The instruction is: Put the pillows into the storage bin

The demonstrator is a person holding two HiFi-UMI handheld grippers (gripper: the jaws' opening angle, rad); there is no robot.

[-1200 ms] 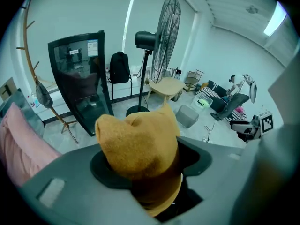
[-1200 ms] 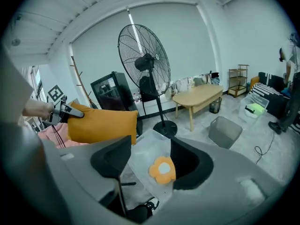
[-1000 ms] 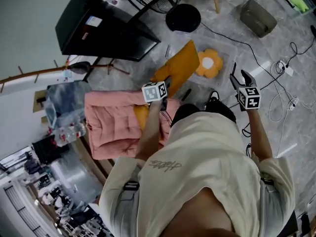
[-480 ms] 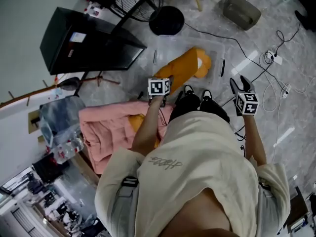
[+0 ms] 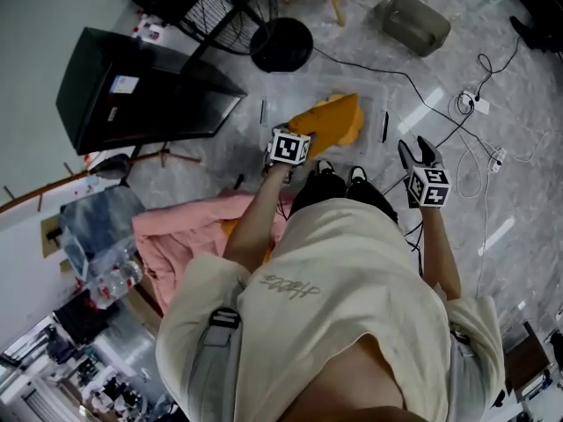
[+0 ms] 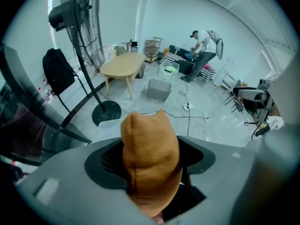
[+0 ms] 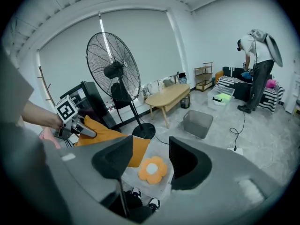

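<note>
Item one, orange pillow (image 5: 330,121): we find it slanting over the bin (image 5: 375,123), one corner in the left gripper (image 7: 84,129), and cannot tell whether its low end touches the bin. The left gripper is clenched on that corner; its jaws have just been opening a little, with the pillow between them and filling the gap. Item two, flower pillow (image 7: 152,169): we log it flat inside the bin, beside the orange one. Item three, right gripper (image 5: 413,152): released, jaws apart, nothing between them, held just right of the bin. Around these we note shoes (image 5: 339,176) at the bin's near edge, a pink quilt (image 5: 185,236), a black cabinet (image 5: 132,86), a fan (image 7: 112,74) and a table (image 7: 168,95).
</note>
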